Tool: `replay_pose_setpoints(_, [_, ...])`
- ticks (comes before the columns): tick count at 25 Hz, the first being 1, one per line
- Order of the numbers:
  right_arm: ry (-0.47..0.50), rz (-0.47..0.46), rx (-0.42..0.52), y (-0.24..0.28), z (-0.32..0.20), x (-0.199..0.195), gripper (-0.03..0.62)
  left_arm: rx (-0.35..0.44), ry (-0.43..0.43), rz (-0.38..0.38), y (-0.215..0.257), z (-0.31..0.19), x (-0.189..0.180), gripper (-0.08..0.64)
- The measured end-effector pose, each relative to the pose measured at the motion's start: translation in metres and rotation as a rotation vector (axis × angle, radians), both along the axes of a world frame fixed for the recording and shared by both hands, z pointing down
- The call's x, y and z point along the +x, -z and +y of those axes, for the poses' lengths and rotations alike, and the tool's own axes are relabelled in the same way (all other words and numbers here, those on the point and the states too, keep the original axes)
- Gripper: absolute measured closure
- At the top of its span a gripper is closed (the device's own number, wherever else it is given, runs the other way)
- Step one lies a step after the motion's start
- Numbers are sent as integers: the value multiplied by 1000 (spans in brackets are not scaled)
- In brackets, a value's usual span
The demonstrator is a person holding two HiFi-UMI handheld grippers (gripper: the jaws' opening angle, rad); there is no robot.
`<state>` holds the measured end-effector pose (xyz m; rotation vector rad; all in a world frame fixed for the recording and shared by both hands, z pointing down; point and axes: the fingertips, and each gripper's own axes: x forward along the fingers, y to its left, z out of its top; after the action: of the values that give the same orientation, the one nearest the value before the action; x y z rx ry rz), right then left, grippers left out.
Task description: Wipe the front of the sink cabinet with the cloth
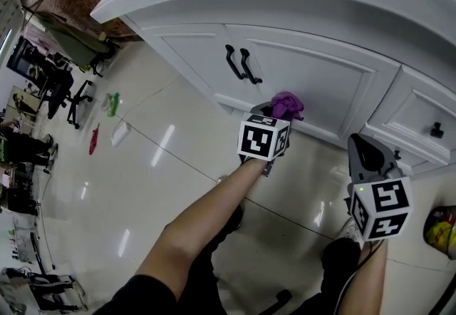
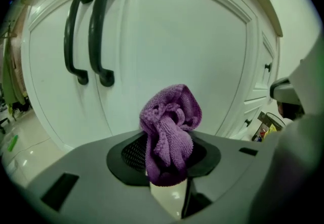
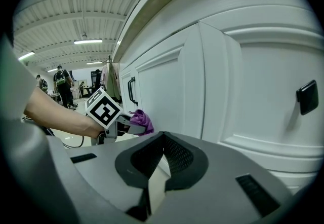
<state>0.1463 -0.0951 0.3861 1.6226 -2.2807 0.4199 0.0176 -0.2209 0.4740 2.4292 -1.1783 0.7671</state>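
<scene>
The white sink cabinet (image 1: 313,78) fills the top of the head view, its two doors carrying black handles (image 1: 242,64). My left gripper (image 1: 280,111) is shut on a bunched purple cloth (image 1: 288,104), held close to the lower part of the right door (image 2: 182,45); I cannot tell whether it touches. In the left gripper view the cloth (image 2: 169,124) sticks up from between the jaws, right of the handles (image 2: 98,35). My right gripper (image 1: 365,148) hangs lower right, in front of the drawer section, shut with nothing in it (image 3: 161,156). From there the cloth (image 3: 142,121) shows at the left.
A black knob (image 1: 436,130) sits on the drawer at the right, also in the right gripper view as knob (image 3: 307,97). A yellow object (image 1: 442,229) lies at the right edge. Small green (image 1: 112,103) and red (image 1: 93,139) items lie on the glossy floor; office chairs (image 1: 64,93) stand far left.
</scene>
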Motion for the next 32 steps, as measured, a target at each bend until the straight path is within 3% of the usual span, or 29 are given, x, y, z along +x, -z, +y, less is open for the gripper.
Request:
replay_pose_setpoints(25, [-84, -19, 2, 2, 20, 53, 591, 117, -304, 145, 28, 87, 142, 410])
replay_pose_setpoints(32, [-90, -18, -22, -4, 22, 58, 591, 75, -322, 144, -2, 99, 157, 410])
